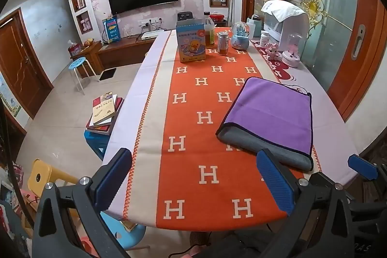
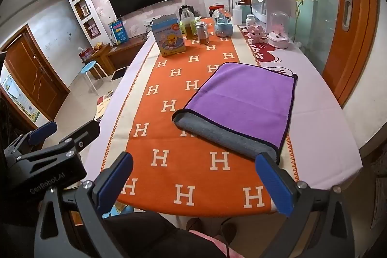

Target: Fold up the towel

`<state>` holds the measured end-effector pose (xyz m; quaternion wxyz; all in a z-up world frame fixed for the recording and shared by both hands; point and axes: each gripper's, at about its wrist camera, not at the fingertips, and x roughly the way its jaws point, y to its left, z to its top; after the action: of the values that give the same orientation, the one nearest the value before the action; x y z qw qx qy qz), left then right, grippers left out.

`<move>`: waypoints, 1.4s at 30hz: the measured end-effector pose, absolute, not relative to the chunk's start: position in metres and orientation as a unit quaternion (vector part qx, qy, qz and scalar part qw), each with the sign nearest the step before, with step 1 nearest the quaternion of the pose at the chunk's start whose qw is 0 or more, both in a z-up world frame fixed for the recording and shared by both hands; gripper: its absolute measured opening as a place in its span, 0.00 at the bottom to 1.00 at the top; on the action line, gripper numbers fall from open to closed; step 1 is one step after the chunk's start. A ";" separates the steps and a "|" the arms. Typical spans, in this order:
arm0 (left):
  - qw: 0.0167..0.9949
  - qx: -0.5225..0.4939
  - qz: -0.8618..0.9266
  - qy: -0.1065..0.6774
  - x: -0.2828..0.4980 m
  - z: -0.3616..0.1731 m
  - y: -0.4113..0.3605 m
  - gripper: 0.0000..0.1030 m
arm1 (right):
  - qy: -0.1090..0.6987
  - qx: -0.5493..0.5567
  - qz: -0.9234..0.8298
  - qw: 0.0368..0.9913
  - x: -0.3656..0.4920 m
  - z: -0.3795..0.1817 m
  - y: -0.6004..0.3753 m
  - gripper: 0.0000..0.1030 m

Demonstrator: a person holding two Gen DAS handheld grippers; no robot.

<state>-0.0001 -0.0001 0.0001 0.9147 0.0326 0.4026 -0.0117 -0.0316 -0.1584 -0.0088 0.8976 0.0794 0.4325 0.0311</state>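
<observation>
Towel: the purple microfibre towel (image 2: pixel 244 98) lies flat on the table, right of centre, partly on the orange runner (image 2: pixel 191 144) and partly on the pale tablecloth (image 2: pixel 321 137). It's already doubled over once, purple face up, with a grey underside (image 2: pixel 217 131) peeking out along the near edge.

Handling: soft and limp, light by the look of it. It should drape the moment it's lifted, so no stiffness to lean on. Not fragile. The plush pile looks grippy rather than slippery.

Where to grab: the two near corners look best, where the dark bound hem (image 2: pixel 289 110) gives a firmer bite. The near right corner sits just beyond the right gripper's right finger. Pinch both layers, I'd say, or the fold may slide open.

Left gripper (image 1: pixel 193 183): spread wide, empty, hovering over the near end of the runner, towel off to its right.

Right gripper (image 2: pixel 193 185): also spread wide, nothing held, aimed at the towel's near edge.

Textures: blue ribbed pads (image 2: pixel 274 183) on black fingers; woven runner with white H letters and a zigzag-stitched border.

Clutter: duck-print carton (image 2: pixel 169 36), oil bottle (image 2: pixel 188 24), spice jar (image 2: pixel 202 33) and snow globe (image 2: pixel 223 22) stand at the far end, well apart from the towel.
</observation>
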 end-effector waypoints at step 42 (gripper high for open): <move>0.906 0.028 -0.036 0.421 -0.005 -0.010 0.028 0.96 | 0.435 0.098 0.015 0.895 -0.046 -0.027 -0.124 0.99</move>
<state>-0.0048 0.0283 -0.0101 0.9060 0.0285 0.4208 -0.0361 -0.0461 -0.1235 -0.0269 0.8949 0.0978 0.4351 0.0154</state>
